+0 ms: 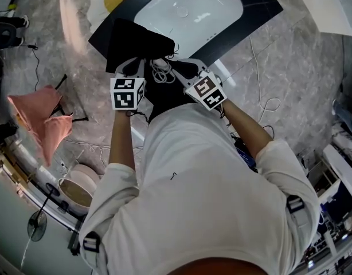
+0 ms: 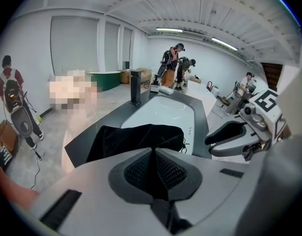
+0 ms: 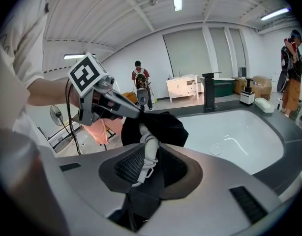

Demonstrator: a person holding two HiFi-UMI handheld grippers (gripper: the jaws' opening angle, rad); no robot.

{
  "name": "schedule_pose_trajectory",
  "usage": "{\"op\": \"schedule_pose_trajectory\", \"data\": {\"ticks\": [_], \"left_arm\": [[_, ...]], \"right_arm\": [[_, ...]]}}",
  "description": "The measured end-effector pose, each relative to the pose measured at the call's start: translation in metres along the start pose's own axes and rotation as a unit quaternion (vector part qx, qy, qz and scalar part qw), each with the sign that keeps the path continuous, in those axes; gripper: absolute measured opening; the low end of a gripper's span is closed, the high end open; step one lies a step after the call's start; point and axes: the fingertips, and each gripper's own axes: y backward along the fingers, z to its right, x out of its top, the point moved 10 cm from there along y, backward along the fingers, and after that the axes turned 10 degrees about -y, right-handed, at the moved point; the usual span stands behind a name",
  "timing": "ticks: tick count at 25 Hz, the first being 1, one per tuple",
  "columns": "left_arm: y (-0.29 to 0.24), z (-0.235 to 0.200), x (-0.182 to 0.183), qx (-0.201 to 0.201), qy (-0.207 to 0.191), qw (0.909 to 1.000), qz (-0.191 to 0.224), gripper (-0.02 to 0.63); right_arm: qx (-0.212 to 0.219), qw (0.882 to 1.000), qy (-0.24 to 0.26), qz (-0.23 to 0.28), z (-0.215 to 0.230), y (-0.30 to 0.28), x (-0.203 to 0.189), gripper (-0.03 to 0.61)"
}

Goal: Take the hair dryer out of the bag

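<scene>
Clenched shut with the left gripper (image 2: 153, 156) on the black bag (image 2: 136, 139), at its upper edge. Gives, in the left gripper view, only dark cloth beyond the closed jaws, plus the right gripper at the frame's right side.

Grasping with the right gripper (image 3: 151, 154) a white, cord-like piece of the hair dryer (image 3: 150, 139), pressed from both sides by the pads. Shown only in the right gripper view: runs up from the jaws, roughly along the gripper's own line, into the bag's mouth, just beside the left gripper's tips nipping the cloth. Cannot tell the long axis or the nozzle's direction for the rest, hidden inside the bag.

Seen from the head view alone: held side by side, tips close together on the bag, at the near corner of the dark table (image 1: 262, 4), just beside the white basin (image 1: 190, 7), with a little of the hair dryer's white showing between the tips.
</scene>
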Motion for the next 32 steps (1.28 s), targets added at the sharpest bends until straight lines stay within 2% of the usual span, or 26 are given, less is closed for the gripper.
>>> {"op": "schedule_pose_trajectory", "data": {"ticks": [5,12,17,22,27,32], "left_arm": [[0.0,-0.02,-0.003,-0.02,0.006,0.9997,0.008,0.034],[-0.004,-0.032,-0.006,-0.062,-0.009,0.9979,0.016,0.034],[-0.009,-0.036,-0.009,-0.09,-0.018,0.9956,0.021,0.034],[-0.013,-0.041,-0.012,-0.115,-0.024,0.9927,0.027,0.034],[-0.013,-0.039,-0.013,-0.127,-0.026,0.991,0.032,0.034],[-0.013,-0.04,-0.021,-0.134,-0.009,0.9903,0.036,0.034]], "right_arm": [[0.009,1.0,0.0,-0.026,-0.014,-0.023,0.002,0.1],[-0.007,0.999,-0.003,-0.053,-0.024,-0.059,0.001,0.141],[-0.032,0.997,-0.016,-0.068,-0.022,-0.079,-0.001,0.217],[-0.044,0.995,-0.037,-0.078,-0.019,-0.104,-0.002,0.267],[-0.055,0.994,-0.05,-0.082,-0.017,-0.123,-0.004,0.282],[-0.07,0.994,-0.04,-0.075,-0.018,-0.13,-0.003,0.268]]}}
